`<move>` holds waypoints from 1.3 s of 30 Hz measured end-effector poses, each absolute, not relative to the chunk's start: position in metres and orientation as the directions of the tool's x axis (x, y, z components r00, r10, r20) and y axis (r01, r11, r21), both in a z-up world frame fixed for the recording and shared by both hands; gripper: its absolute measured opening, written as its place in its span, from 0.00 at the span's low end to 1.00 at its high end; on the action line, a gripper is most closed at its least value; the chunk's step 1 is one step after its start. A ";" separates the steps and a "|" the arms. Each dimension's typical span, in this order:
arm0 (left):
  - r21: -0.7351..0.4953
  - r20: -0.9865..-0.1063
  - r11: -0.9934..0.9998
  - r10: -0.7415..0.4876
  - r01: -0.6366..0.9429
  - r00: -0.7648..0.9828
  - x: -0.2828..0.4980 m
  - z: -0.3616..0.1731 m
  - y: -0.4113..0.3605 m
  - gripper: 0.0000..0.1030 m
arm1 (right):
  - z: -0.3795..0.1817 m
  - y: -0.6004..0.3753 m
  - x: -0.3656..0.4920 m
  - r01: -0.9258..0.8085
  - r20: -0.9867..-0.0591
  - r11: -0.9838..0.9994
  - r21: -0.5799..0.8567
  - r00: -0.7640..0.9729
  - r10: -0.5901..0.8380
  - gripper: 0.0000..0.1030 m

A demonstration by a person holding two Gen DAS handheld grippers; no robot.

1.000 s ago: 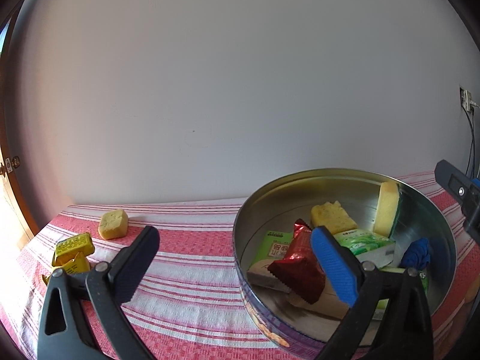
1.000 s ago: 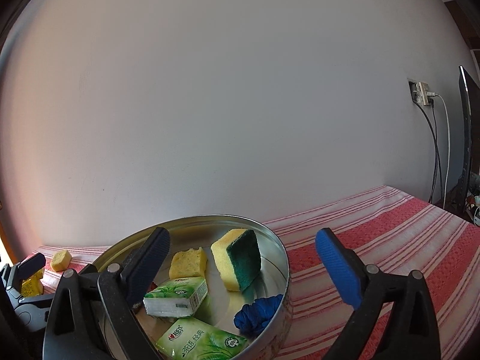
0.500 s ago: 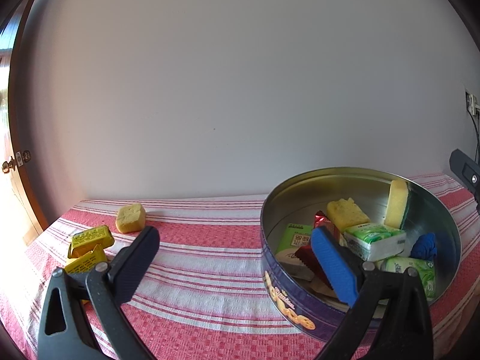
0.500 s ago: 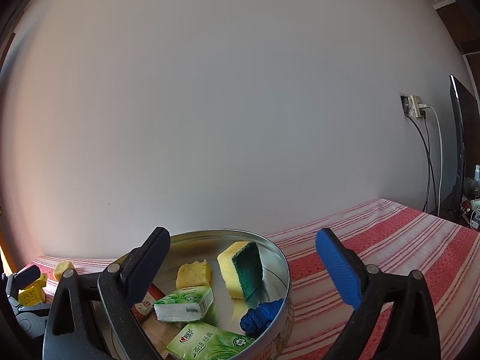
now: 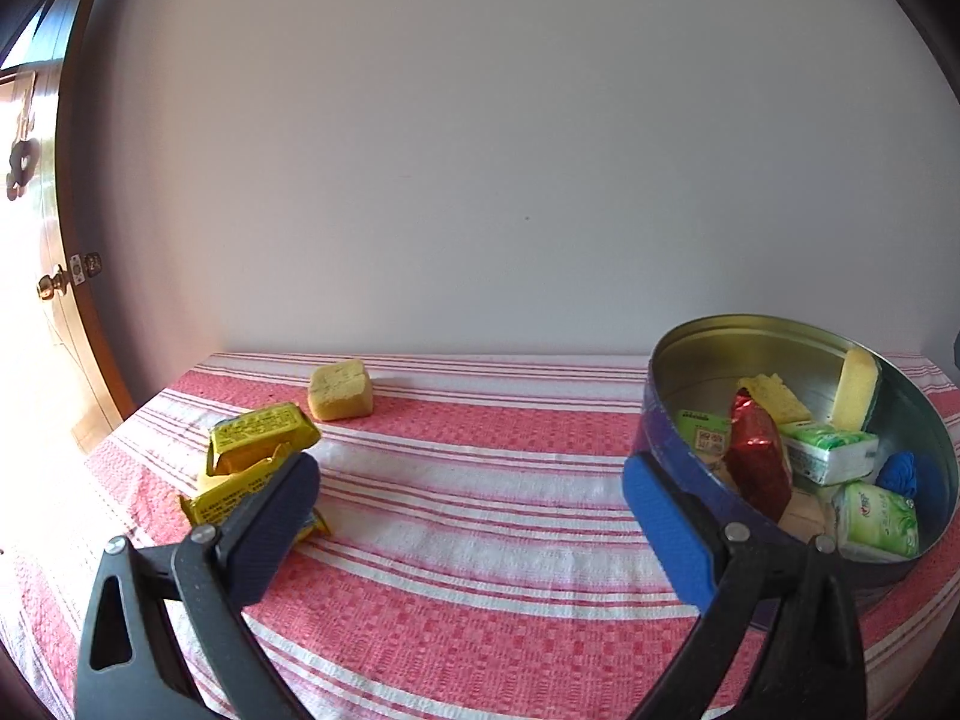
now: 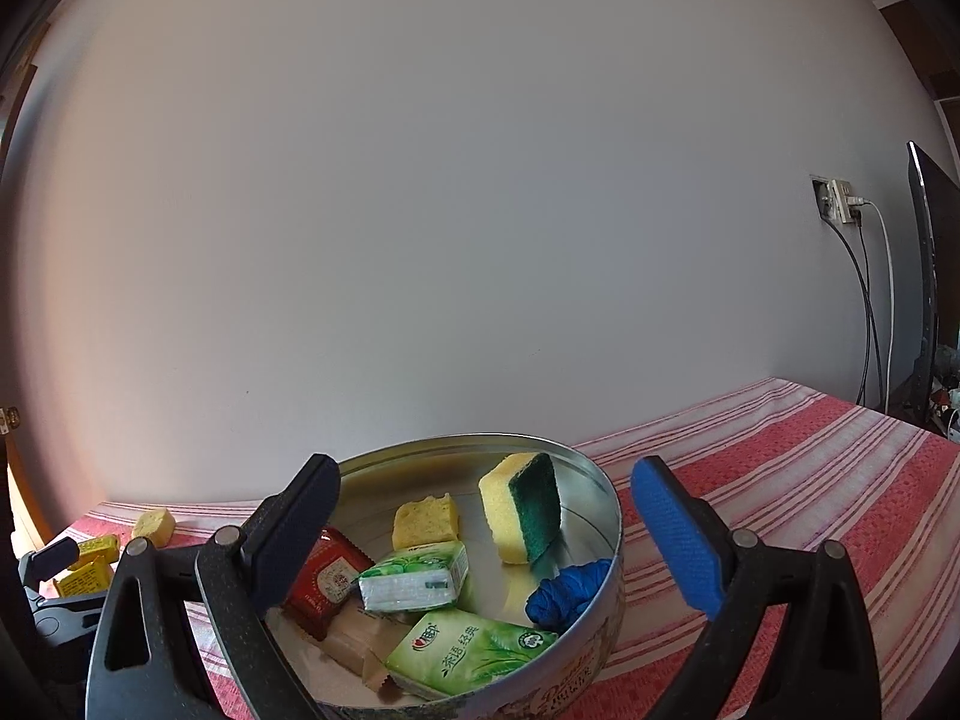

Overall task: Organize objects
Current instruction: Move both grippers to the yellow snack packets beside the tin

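Observation:
A round metal tin (image 5: 750,330) (image 6: 594,480) sits on the striped cloth, holding a red packet (image 5: 757,468) (image 6: 327,582), green tissue packs (image 5: 831,455) (image 6: 414,576), sponges (image 6: 522,507) and a blue item (image 6: 567,591). Left of it lie two yellow packets (image 5: 255,438) (image 6: 90,564) and a yellow sponge cube (image 5: 339,390) (image 6: 153,525). My left gripper (image 5: 468,510) is open and empty, its left finger just in front of the yellow packets. My right gripper (image 6: 480,516) hangs open and empty over the tin.
The red-and-white striped tablecloth (image 5: 480,480) covers the table, which ends at a white wall behind. A wooden door with a knob (image 5: 51,288) stands at the far left. A wall socket with cables (image 6: 840,204) and a dark screen (image 6: 930,300) are at the right.
My left gripper has swung left, away from the tin and toward the yellow packets. The right gripper has drifted slightly, with the tin staying below it. Both stay open.

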State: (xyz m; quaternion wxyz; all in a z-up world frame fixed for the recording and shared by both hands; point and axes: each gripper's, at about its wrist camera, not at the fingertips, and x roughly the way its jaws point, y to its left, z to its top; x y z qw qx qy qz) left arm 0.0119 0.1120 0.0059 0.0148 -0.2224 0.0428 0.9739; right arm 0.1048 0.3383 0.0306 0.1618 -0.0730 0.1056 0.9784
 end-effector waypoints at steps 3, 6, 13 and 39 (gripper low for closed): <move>0.078 -0.445 -0.997 -0.018 -0.019 -0.895 0.010 0.005 0.090 0.99 | 0.029 0.326 0.101 -0.302 -0.208 -0.937 0.176 -0.942 0.265 0.96; 0.078 -0.453 -0.997 -0.044 0.009 -0.890 0.007 0.004 0.068 0.99 | 0.029 0.307 0.096 -0.274 -0.229 -0.951 0.141 -0.944 0.238 0.96; 0.062 -0.458 -0.996 -0.081 0.059 -0.885 0.004 0.003 0.023 0.99 | 0.024 0.263 0.083 -0.198 -0.255 -0.973 0.118 -0.953 0.163 0.96; 0.055 -0.548 -0.950 -0.286 0.308 -0.786 -0.026 -0.011 -0.139 0.99 | -0.009 0.089 -0.023 0.232 -0.551 -0.954 0.189 -0.779 -0.298 0.96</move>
